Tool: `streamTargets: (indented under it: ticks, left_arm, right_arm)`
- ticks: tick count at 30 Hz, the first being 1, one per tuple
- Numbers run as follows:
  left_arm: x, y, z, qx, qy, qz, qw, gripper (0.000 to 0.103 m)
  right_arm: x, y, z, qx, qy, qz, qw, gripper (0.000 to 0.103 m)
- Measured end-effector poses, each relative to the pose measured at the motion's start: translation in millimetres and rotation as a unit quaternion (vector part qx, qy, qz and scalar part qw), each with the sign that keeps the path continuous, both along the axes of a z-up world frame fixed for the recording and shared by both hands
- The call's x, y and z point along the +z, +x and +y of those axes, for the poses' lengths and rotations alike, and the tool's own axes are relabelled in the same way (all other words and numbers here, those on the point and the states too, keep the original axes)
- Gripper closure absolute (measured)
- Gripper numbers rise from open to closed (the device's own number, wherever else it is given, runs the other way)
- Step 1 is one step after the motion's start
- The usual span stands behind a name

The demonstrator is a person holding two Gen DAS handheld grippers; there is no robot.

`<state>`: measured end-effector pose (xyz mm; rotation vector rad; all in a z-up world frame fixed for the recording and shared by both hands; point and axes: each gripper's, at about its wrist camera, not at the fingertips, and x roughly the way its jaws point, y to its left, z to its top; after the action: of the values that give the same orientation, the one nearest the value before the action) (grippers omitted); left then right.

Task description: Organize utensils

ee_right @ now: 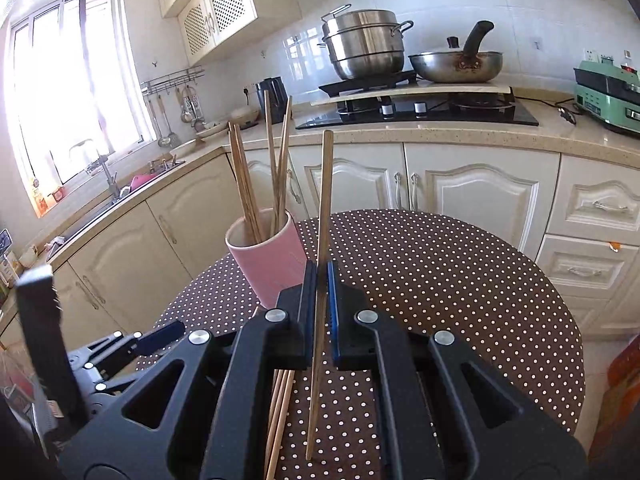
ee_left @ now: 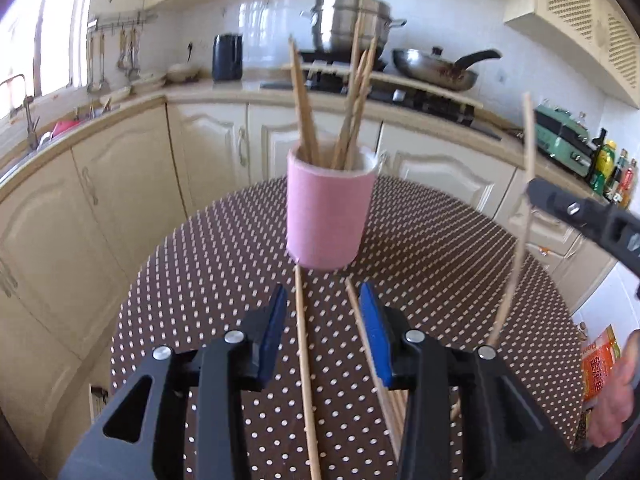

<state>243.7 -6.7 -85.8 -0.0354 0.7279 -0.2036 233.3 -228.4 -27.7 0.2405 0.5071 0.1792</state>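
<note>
A pink cup (ee_left: 330, 216) is seen upright on a dotted table (ee_left: 440, 248), at 12 o'clock from the left claw (ee_left: 323, 320). About 5 chopsticks (ee_left: 352, 100) are stood in the cup, fanned toward 11 and 1 o'clock.

The left claw's blue pads (ee_left: 376, 336) are held apart, and nothing is pressed between them. 1 loose stick (ee_left: 306, 368) is laid flat on the table inside the gap, nearer the pad at 9 o'clock, with its far tip just beside the cup's base. A 2nd stick (ee_left: 360, 320) is laid just beside the pad at 3 o'clock, partly hidden behind it; whether it is touched cannot be told. More sticks (ee_right: 280, 412) are seen under the right claw, flat on the table.

The right claw (ee_right: 321, 280) is clamped on 1 chopstick (ee_right: 325, 200). This stick is held nearly upright, its top at 12 o'clock above the pads and its lower end hung below them, over the table. The cup (ee_right: 264, 264) is found at 10 o'clock from this claw, near but apart from the held stick. In the left view the same stick (ee_left: 529, 136) is seen at 3 o'clock, well apart from the cup.
</note>
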Motion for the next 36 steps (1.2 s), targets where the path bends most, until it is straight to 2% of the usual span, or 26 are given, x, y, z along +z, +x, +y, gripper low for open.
streamTargets:
  ticks: [11,12,13,15,16,19,24,29,36]
  left_arm:
    - [-58,56,7,0.041,0.035,0.096,0.9939,0.065]
    - [-58,55,6,0.043,0.041,0.079,0.9951,0.064]
    - [-59,56,5,0.042,0.043,0.081,0.9949,0.065]
    - [-60,59,5,0.049,0.058,0.078,0.9941,0.078]
    - [-61,60,6,0.054,0.064,0.078,0.9934,0.096]
    - [-60,61,12,0.043,0.052,0.081,0.9945,0.097]
    - [-46,53,19,0.067,0.040,0.059,0.9952,0.097]
    - [-14,35,18,0.068,0.023,0.001,0.9974,0.097]
    - [30,17,9,0.062,0.004,-0.072,0.9955,0.097]
  right_arm:
    - [-24,30,-4,0.003,0.013,0.051,0.999,0.097]
    - [-26,31,-4,0.006,0.016,0.055,0.998,0.097]
    - [-27,33,-4,0.007,0.017,0.057,0.998,0.097]
    - [-30,35,-4,0.006,0.017,0.062,0.998,0.097]
    - [-31,36,-3,0.006,0.018,0.063,0.998,0.097]
    - [-32,37,-3,0.008,0.019,0.066,0.998,0.097]
    - [-31,35,-3,0.010,0.018,0.063,0.998,0.097]
    - [-23,29,-1,0.011,0.012,0.051,0.999,0.097]
    - [-4,20,-2,0.014,0.006,0.018,1.000,0.097]
